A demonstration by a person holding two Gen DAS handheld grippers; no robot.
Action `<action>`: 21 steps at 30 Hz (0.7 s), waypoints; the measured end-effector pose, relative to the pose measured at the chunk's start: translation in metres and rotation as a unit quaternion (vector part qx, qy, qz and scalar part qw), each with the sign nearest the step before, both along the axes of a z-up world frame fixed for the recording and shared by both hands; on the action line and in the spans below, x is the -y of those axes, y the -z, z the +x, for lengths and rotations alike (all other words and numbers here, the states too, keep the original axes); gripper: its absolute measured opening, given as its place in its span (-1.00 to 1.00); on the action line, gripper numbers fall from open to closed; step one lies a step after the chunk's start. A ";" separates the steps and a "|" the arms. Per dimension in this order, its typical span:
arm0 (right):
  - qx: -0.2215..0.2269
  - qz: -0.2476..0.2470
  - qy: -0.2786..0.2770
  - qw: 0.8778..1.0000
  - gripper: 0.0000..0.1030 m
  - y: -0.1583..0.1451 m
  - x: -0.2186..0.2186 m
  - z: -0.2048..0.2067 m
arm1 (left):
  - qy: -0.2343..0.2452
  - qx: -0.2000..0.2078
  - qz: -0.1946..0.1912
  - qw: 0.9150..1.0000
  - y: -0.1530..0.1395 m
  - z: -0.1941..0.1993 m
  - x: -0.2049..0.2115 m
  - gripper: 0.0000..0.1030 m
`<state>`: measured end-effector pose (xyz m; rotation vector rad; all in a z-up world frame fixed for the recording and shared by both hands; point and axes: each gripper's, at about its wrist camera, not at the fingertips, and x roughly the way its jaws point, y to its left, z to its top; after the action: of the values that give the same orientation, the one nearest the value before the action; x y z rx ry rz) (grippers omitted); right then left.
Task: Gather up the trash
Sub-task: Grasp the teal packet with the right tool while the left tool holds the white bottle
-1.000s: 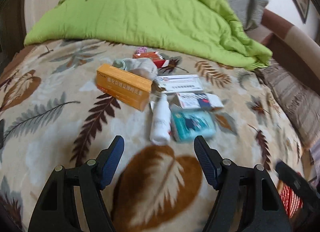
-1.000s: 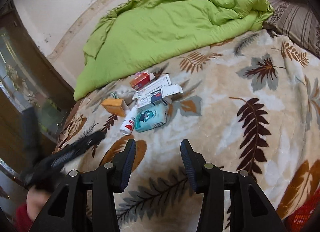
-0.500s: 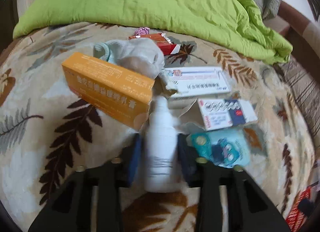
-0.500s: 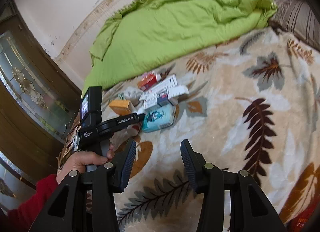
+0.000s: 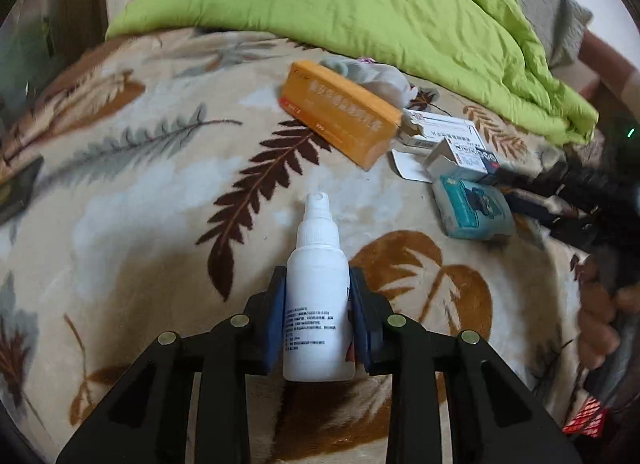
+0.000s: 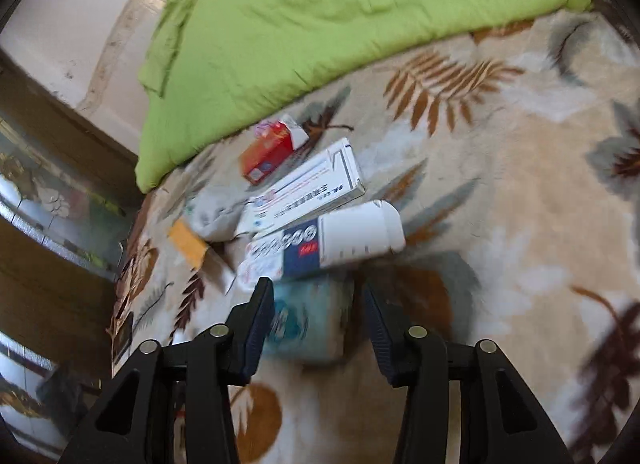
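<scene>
The left hand-held gripper [image 5: 317, 296] is clamped on a white spray bottle [image 5: 318, 296], nozzle pointing away, above the leaf-patterned blanket [image 5: 140, 200]. The right hand-held gripper [image 6: 318, 304] has its jaws closing around a teal pack [image 6: 308, 320] on the blanket, the pads not yet pressing it. Just beyond lie white boxes [image 6: 304, 192], an orange box [image 5: 340, 112] and a red box [image 6: 272, 148], near the green quilt [image 5: 360, 4].

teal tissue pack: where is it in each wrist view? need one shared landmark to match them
Left wrist: teal tissue pack lies right of centre on the blanket, right of the held white spray bottle.
Right wrist: it sits low centre, between the right gripper fingers, whose jaws are closing; no firm contact visible.
Shared landmark: the white and blue box just beyond the pack.
</scene>
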<state>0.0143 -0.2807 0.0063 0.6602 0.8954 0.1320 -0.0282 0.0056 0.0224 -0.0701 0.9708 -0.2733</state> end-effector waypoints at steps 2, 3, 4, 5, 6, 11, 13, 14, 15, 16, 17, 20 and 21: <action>-0.020 -0.002 -0.010 1.000 -0.23 0.013 -0.008 0.007 | 0.002 0.005 0.008 1.000 0.000 0.001 0.001 -0.44; -0.027 0.009 -0.017 0.999 -0.23 0.016 -0.011 0.006 | 0.001 0.006 0.007 1.000 0.001 0.002 0.001 -0.44; -0.028 0.028 -0.032 0.999 -0.23 0.018 -0.017 0.000 | -0.002 0.005 0.002 1.000 0.002 0.003 0.000 -0.44; -0.030 0.037 -0.048 0.998 -0.23 0.019 -0.022 -0.004 | -0.002 0.005 0.000 1.000 0.002 0.003 0.000 -0.44; -0.035 0.045 -0.078 0.995 -0.23 0.017 -0.032 -0.012 | -0.001 0.004 0.001 1.000 0.002 0.004 0.000 -0.44; -0.026 0.052 -0.164 0.985 -0.22 -0.002 -0.062 -0.040 | -0.003 0.000 -0.010 1.000 0.002 0.006 -0.004 -0.44; -0.008 0.001 -0.163 0.987 -0.06 -0.013 -0.066 -0.041 | -0.002 0.001 -0.009 1.000 0.002 0.006 -0.004 -0.44; 0.001 -0.043 -0.159 0.986 0.10 -0.019 -0.069 -0.038 | -0.002 0.001 -0.009 1.000 0.003 0.006 -0.004 -0.44; 0.004 -0.069 -0.153 0.986 0.16 -0.022 -0.071 -0.035 | -0.003 0.000 -0.011 1.000 0.003 0.006 -0.004 -0.44; 0.011 -0.087 -0.148 0.985 0.17 -0.024 -0.074 -0.034 | -0.004 0.000 -0.013 1.000 0.003 0.006 -0.004 -0.43; 0.019 -0.104 -0.147 0.983 0.24 -0.026 -0.076 -0.030 | -0.004 0.001 -0.013 1.000 0.004 0.005 -0.004 -0.43; 0.018 -0.156 -0.152 0.976 0.34 -0.021 -0.088 -0.009 | -0.003 0.001 -0.011 1.000 0.004 0.006 -0.005 -0.42; 0.016 -0.155 -0.149 0.977 0.34 -0.017 -0.089 -0.002 | -0.003 0.002 -0.012 1.000 0.004 0.006 -0.006 -0.42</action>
<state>0.0125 -0.1920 0.0230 0.2300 0.9548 0.2634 -0.0224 0.0115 0.0181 -0.0934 0.9637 -0.2798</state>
